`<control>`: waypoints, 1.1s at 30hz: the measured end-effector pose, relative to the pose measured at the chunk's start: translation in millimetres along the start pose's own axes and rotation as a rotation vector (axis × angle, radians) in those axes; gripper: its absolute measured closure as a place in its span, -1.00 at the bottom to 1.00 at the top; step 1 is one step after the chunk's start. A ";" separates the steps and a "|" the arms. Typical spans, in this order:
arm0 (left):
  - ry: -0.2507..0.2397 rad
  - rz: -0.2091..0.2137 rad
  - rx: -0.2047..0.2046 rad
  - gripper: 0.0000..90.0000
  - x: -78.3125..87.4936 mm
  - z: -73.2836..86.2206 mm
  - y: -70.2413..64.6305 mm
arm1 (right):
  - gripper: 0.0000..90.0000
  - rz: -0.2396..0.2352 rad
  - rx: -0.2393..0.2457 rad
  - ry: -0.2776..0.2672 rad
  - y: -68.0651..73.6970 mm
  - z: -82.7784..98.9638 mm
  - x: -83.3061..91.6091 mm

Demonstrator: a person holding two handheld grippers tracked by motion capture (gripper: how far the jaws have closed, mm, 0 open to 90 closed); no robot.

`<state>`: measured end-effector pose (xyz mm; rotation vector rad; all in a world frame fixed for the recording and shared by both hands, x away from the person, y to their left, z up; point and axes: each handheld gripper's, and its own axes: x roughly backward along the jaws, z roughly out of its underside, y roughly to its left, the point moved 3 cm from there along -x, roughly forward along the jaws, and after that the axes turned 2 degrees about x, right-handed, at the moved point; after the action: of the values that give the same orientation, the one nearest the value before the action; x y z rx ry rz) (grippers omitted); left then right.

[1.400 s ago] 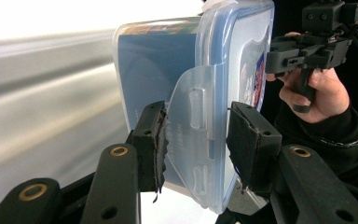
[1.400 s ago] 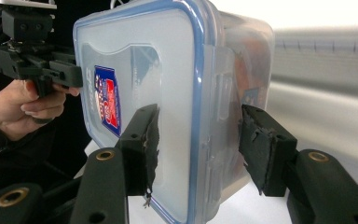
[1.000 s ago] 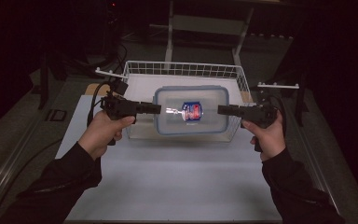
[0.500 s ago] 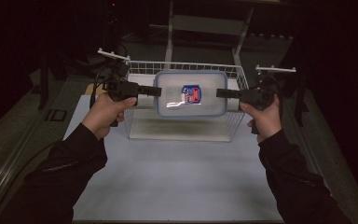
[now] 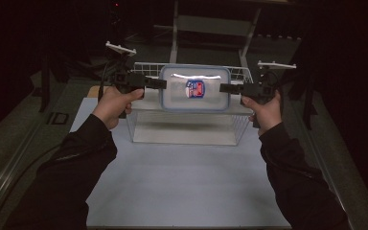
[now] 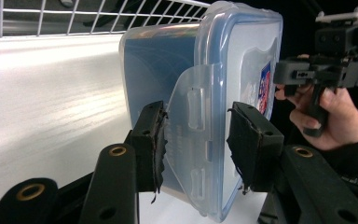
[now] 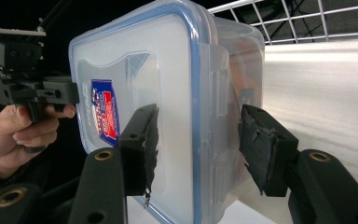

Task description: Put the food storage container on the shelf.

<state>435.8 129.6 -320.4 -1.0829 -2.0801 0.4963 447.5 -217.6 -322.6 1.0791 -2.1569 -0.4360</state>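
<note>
two grippers, left gripper (image 5: 162,84) and right gripper (image 5: 223,87), jaws pinching one container (image 5: 195,88) above one basket (image 5: 143,67)

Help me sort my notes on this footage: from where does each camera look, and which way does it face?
High view: above the person's side, looking forward and down at the wire basket and lidded container; both forearms and hands show.
Left gripper view: on the left gripper, along its jaws at the container's latch end; the other hand shows beyond.
Right gripper view: on the right gripper, facing the opposite end.
Shared: both gripper views show the container and basket.
</note>
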 end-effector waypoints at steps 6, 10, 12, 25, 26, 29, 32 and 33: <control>-0.021 0.003 0.020 0.24 -1.9 -4.5 7.7 | 0.05 0.015 -0.008 0.002 -0.8 -5.1 -4.3; -0.042 -0.005 0.026 0.22 -4.7 -6.0 10.2 | -0.03 0.044 -0.004 0.006 0.0 -7.0 -9.1; -0.052 -0.023 0.018 0.18 -8.0 -7.2 10.8 | -0.06 0.059 -0.015 0.006 0.7 -7.7 -11.2; -0.083 -0.090 0.042 0.23 -24.5 -14.4 24.3 | -0.28 0.131 -0.071 0.002 -9.1 -12.8 -27.5; -0.083 -0.090 0.042 0.17 -24.5 -14.4 24.3 | -0.28 0.131 -0.071 0.002 -9.1 -12.8 -27.5; -0.101 -0.083 0.050 0.12 -27.1 -13.1 25.8 | -0.21 0.136 -0.064 -0.012 -14.5 -15.7 -27.8; -0.102 -0.090 0.031 0.02 -26.8 -12.1 24.0 | -0.21 0.144 -0.045 -0.013 -13.2 -15.9 -27.8; -0.111 -0.082 0.023 0.02 -24.0 -11.2 21.8 | -0.21 0.157 -0.029 -0.012 -12.2 -16.1 -26.7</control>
<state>465.1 122.4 -336.8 -0.9723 -2.2003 0.5498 477.1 -203.5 -329.1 0.8860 -2.2195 -0.4008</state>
